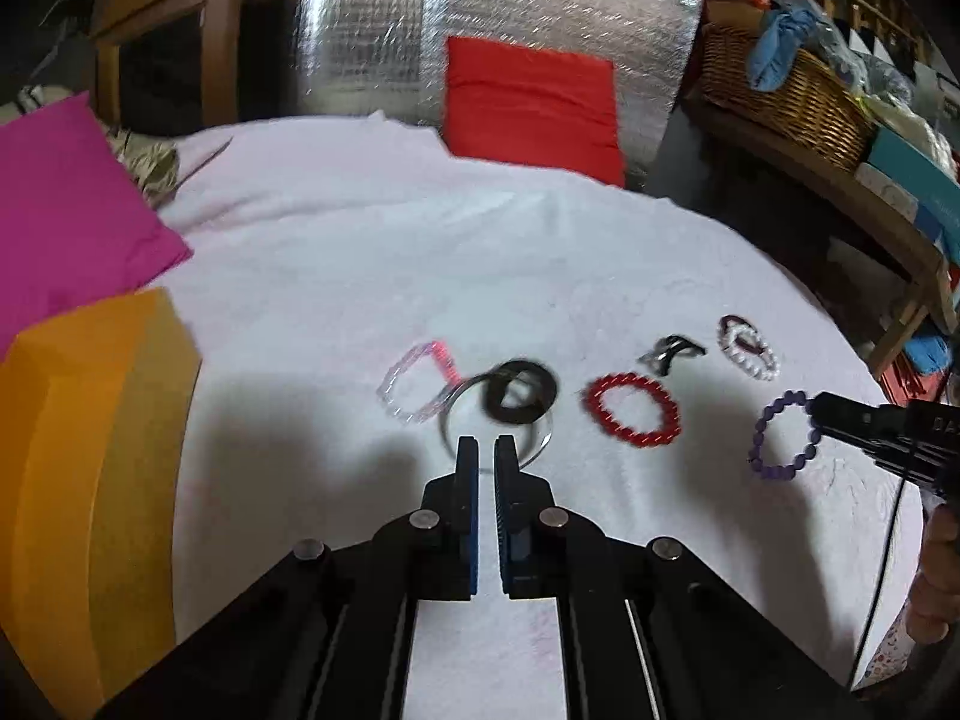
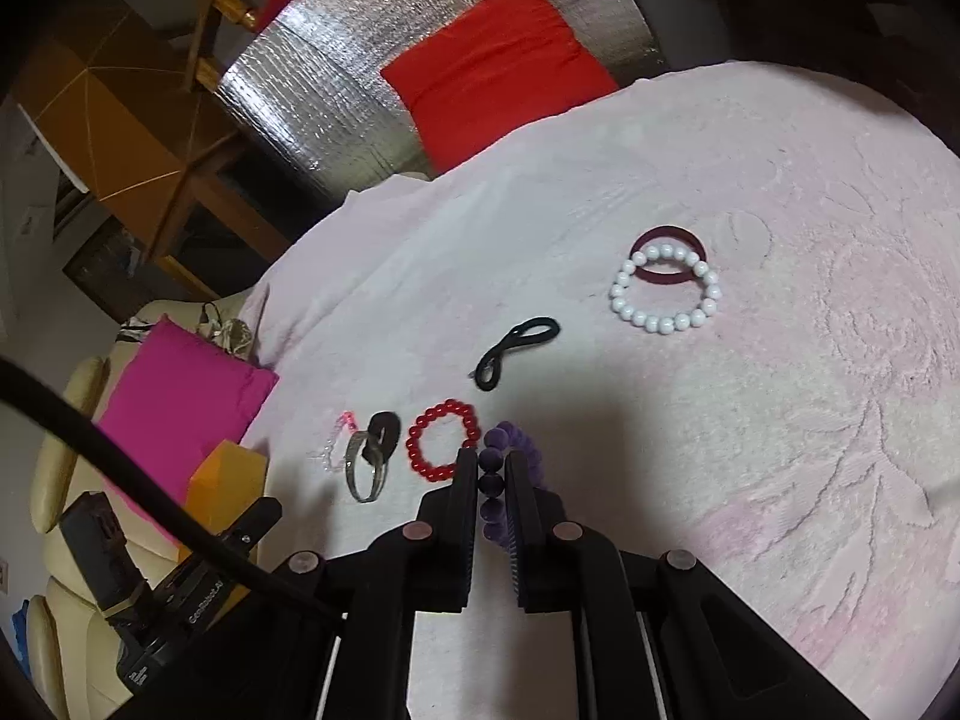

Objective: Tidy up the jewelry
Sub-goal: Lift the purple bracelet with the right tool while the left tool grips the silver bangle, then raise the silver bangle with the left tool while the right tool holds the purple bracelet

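Observation:
Several bracelets lie on the pale pink bedspread [image 1: 360,252]. In the left wrist view: a clear pink bracelet [image 1: 420,387], a silver bangle [image 1: 534,444] with a black ring [image 1: 519,399] on it, a red bead bracelet [image 1: 633,411], a black hair tie [image 1: 669,353], a white bead bracelet [image 1: 750,354] and a purple bead bracelet [image 1: 783,435]. My left gripper [image 1: 487,447] is shut on the silver bangle's near edge. My right gripper [image 2: 492,459] is shut on the purple bead bracelet [image 2: 510,441]; it also shows in the left wrist view [image 1: 840,414].
An orange box [image 1: 90,480] stands at the left, with a magenta cushion [image 1: 66,210] behind it. A red cushion [image 1: 531,99] leans on silver foil at the back. A wicker basket [image 1: 786,96] sits on a wooden shelf at the right.

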Demonstrator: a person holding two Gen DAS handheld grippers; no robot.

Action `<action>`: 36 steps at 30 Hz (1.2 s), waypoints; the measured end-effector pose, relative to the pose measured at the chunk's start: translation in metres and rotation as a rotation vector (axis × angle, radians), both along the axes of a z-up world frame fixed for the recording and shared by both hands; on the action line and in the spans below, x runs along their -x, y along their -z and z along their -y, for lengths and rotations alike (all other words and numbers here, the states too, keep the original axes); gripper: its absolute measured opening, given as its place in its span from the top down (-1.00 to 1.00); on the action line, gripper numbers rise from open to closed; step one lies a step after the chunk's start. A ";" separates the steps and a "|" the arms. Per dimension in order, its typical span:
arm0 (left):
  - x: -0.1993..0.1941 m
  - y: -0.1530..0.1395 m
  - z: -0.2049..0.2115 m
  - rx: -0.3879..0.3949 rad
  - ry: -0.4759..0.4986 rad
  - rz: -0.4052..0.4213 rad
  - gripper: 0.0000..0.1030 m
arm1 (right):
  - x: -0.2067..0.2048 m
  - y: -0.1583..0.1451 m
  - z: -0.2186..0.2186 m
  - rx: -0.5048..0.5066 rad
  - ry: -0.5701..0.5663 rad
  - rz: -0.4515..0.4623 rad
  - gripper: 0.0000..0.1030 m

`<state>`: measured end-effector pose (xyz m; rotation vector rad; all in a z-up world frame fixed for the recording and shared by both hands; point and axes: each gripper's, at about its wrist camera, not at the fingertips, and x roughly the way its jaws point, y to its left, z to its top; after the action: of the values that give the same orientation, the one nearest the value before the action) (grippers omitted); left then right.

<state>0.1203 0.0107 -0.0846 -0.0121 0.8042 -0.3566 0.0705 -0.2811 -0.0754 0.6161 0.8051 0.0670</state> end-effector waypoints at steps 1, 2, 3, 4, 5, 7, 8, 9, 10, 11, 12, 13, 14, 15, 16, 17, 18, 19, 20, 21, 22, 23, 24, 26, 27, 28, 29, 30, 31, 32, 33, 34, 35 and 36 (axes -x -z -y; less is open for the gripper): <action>-0.003 0.005 0.000 -0.013 -0.008 -0.017 0.76 | 0.001 0.000 -0.003 0.007 -0.002 -0.002 0.81; -0.007 0.010 0.000 -0.015 -0.008 -0.035 0.41 | 0.001 0.001 -0.005 0.012 -0.004 -0.003 0.81; -0.010 0.014 0.002 -0.007 -0.004 -0.043 0.18 | 0.001 0.002 -0.006 0.015 -0.004 -0.006 0.81; -0.012 0.017 0.005 -0.011 -0.009 -0.040 -0.22 | 0.001 0.003 -0.007 0.018 -0.004 -0.010 0.81; -0.014 0.019 0.008 -0.014 -0.011 -0.034 -0.30 | 0.000 0.004 -0.008 0.019 -0.007 -0.015 0.81; -0.019 0.021 0.015 0.000 0.012 -0.030 -0.31 | -0.002 0.008 -0.011 0.031 -0.012 -0.022 0.81; -0.023 0.024 0.020 0.002 0.019 -0.035 -0.36 | -0.004 0.010 -0.011 0.039 -0.015 -0.031 0.81; -0.029 0.029 0.024 0.000 0.020 -0.046 -0.37 | -0.006 0.013 -0.012 0.041 -0.019 -0.041 0.81; -0.034 0.034 0.027 -0.004 0.019 -0.062 -0.38 | -0.007 0.015 -0.012 0.040 -0.022 -0.047 0.81; -0.038 0.038 0.029 -0.007 0.017 -0.076 -0.38 | -0.008 0.017 -0.011 0.038 -0.024 -0.052 0.81; -0.044 0.044 0.031 -0.007 0.018 -0.093 -0.38 | -0.010 0.018 -0.011 0.039 -0.026 -0.056 0.81; -0.047 0.047 0.032 -0.002 0.018 -0.104 -0.38 | -0.011 0.020 -0.010 0.039 -0.028 -0.060 0.81; -0.050 0.050 0.034 0.002 0.018 -0.113 -0.38 | -0.012 0.021 -0.010 0.041 -0.030 -0.064 0.81; -0.052 0.051 0.035 0.008 0.021 -0.121 -0.38 | -0.013 0.022 -0.008 0.044 -0.030 -0.067 0.81; -0.053 0.052 0.037 0.013 0.029 -0.121 -0.38 | -0.014 0.023 -0.006 0.049 -0.028 -0.070 0.81; -0.053 0.051 0.039 0.013 0.037 -0.121 -0.38 | -0.014 0.025 -0.004 0.051 -0.026 -0.075 0.80; -0.053 0.052 0.042 0.008 0.046 -0.125 -0.38 | -0.015 0.026 0.000 0.049 -0.022 -0.083 0.80; -0.053 0.053 0.043 0.004 0.050 -0.126 -0.36 | -0.016 0.028 0.003 0.045 -0.018 -0.088 0.79; -0.053 0.053 0.043 0.003 0.052 -0.123 -0.18 | -0.016 0.031 0.007 0.039 -0.011 -0.100 0.77; -0.053 0.054 0.042 0.003 0.051 -0.128 -0.05 | -0.017 0.034 0.011 0.027 -0.002 -0.117 0.74; -0.054 0.054 0.041 0.009 0.048 -0.136 -0.01 | -0.017 0.037 0.016 0.009 0.005 -0.132 0.74; -0.053 0.054 0.040 0.017 0.047 -0.137 0.11 | -0.018 0.040 0.019 -0.007 0.009 -0.141 0.74; -0.052 0.054 0.039 0.024 0.050 -0.138 0.23 | -0.018 0.042 0.021 -0.013 0.013 -0.148 0.74; -0.051 0.056 0.038 0.031 0.058 -0.154 0.77 | -0.020 0.046 0.023 -0.013 0.016 -0.166 0.73; -0.050 0.057 0.037 0.038 0.060 -0.155 0.77 | -0.021 0.048 0.023 -0.021 0.011 -0.178 0.73; -0.050 0.056 0.036 0.039 0.062 -0.155 0.78 | -0.021 0.050 0.023 -0.027 0.008 -0.186 0.73; -0.048 0.056 0.034 0.040 0.065 -0.155 0.81 | -0.022 0.052 0.022 -0.033 0.004 -0.196 0.73; -0.048 0.056 0.033 0.042 0.067 -0.156 0.82 | -0.023 0.054 0.020 -0.028 0.002 -0.205 0.73; -0.047 0.056 0.030 0.045 0.069 -0.157 0.84 | -0.023 0.055 0.019 -0.016 0.002 -0.206 0.73; -0.046 0.056 0.028 0.045 0.069 -0.158 0.85 | -0.023 0.055 0.017 -0.004 0.002 -0.205 0.73; -0.046 0.056 0.026 0.045 0.066 -0.158 0.85 | -0.024 0.055 0.016 0.003 0.003 -0.202 0.73; -0.047 0.055 0.023 0.047 0.061 -0.160 0.85 | -0.024 0.055 0.016 0.007 0.004 -0.201 0.73; -0.048 0.054 0.022 0.052 0.056 -0.161 0.85 | -0.024 0.056 0.016 0.009 0.006 -0.204 0.73; -0.050 0.054 0.020 0.061 0.050 -0.164 0.85 | -0.025 0.058 0.015 0.010 0.010 -0.214 0.73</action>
<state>0.1698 -0.0088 -0.1381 -0.0791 0.9564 -0.4314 0.0954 -0.2964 -0.1337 0.6245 1.0083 -0.0124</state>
